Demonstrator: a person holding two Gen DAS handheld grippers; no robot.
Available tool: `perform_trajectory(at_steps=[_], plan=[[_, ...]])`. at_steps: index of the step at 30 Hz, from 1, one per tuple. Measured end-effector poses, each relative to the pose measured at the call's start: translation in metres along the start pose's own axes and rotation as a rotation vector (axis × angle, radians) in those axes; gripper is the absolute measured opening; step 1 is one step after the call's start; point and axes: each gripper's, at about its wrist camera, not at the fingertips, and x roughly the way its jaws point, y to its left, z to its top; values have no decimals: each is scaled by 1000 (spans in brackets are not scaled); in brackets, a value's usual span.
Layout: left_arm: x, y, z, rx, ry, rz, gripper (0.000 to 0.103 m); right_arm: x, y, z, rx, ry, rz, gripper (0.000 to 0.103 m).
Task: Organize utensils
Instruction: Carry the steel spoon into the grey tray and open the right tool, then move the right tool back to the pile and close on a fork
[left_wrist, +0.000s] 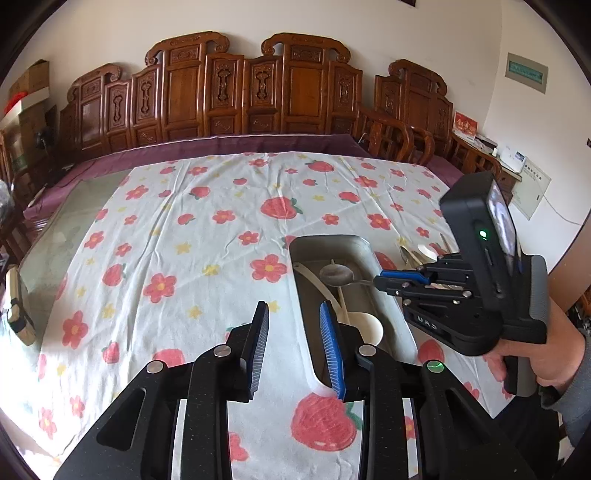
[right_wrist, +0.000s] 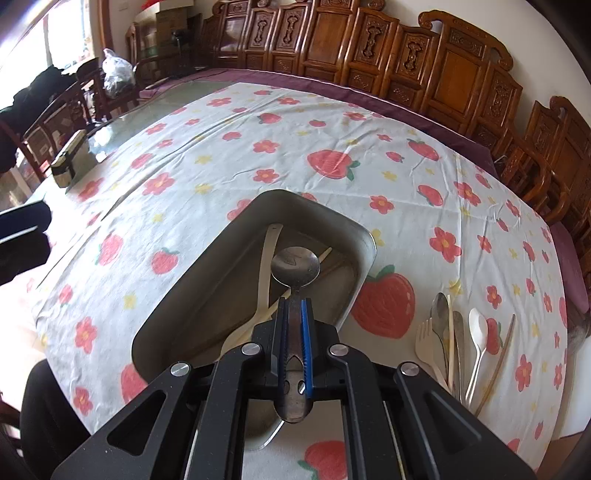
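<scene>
The right gripper (right_wrist: 293, 314) is clamped on the handle of a metal spoon (right_wrist: 295, 266), its blue-edged pads pressed against both sides of the stem. The spoon's bowl sticks out ahead of the fingertips and hangs above the inside of a metal tray (right_wrist: 364, 240) that sits on the tabletop (right_wrist: 229, 155), which is covered by a white cloth printed with strawberries and red flowers. Seen from the left wrist camera, the same right gripper (left_wrist: 382, 280) reaches in from the right, over the tray's (left_wrist: 369, 245) long edge, with a person's hand (left_wrist: 550, 354) wrapped around its grip.

Inside the tray lie a cream-coloured plastic spoon (left_wrist: 364, 326) and a pale chopstick (right_wrist: 325, 256) – both resting on the tray floor, the chopstick lying slantwise under the held spoon.

The left gripper (left_wrist: 293, 308) stands partly open with nothing between its fingers. It hangs above the cloth at the tray's near left edge, one pad over the cloth and the blue one over the tray's rim.

To the right of the tray, on the cloth, a loose bundle of utensils (right_wrist: 448, 336) waits (a white plastic fork, a metal spoon, a white spoon, pale chopsticks and a thin brown stick), lying roughly parallel and touching one another.
</scene>
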Motion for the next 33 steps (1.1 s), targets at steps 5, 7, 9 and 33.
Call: perform_trajectory(at_steps=[5, 7, 9, 33], plan=[[0, 7, -4, -16, 0, -1, 27, 9, 2, 9, 39, -19, -44, 8], [1, 10, -7, -28, 2, -8, 28, 14, 3, 11, 52, -18, -45, 8], [3, 12, -9, -35, 9, -15, 28, 18, 4, 12, 54, -13, -56, 8], [3, 8, -15, -8, 7, 7, 45, -32, -11, -14, 153, -130, 153, 10]])
